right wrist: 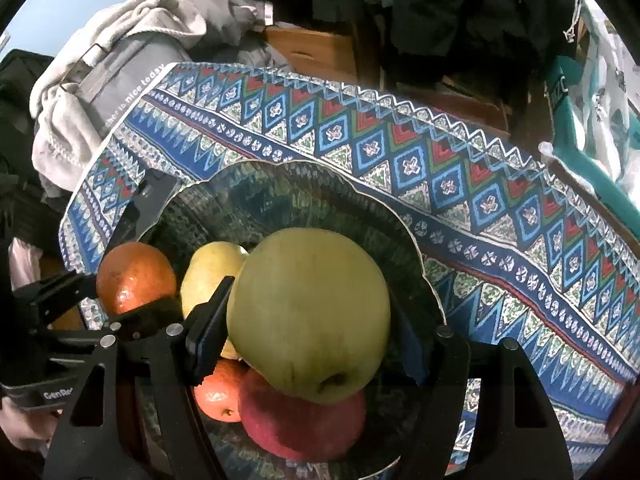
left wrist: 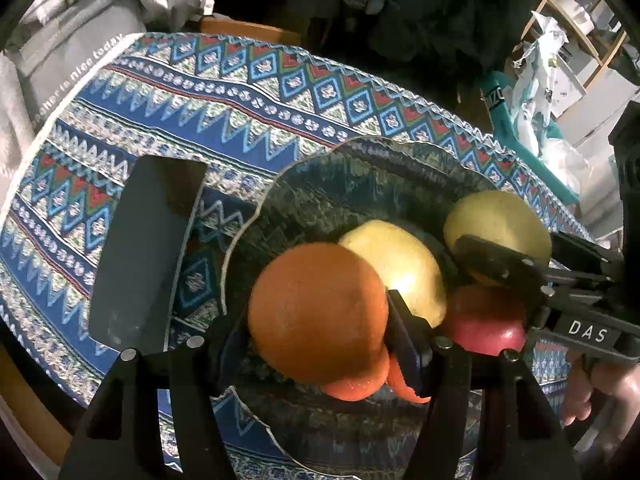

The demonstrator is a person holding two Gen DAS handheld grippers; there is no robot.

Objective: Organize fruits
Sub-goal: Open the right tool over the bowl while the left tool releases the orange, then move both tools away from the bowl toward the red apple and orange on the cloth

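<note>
I am in a lived-in home, at a table under a patterned blue tablecloth [left wrist: 240, 92]. Grey clothes [right wrist: 120, 40] lie heaped at its far left, cardboard boxes [right wrist: 312, 48] beyond, wooden shelving [left wrist: 568, 8] far right.

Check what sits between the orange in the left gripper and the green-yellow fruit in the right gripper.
A yellow pear lies in the glass plate between the orange and the green-yellow fruit; both wrist views show it.
</note>
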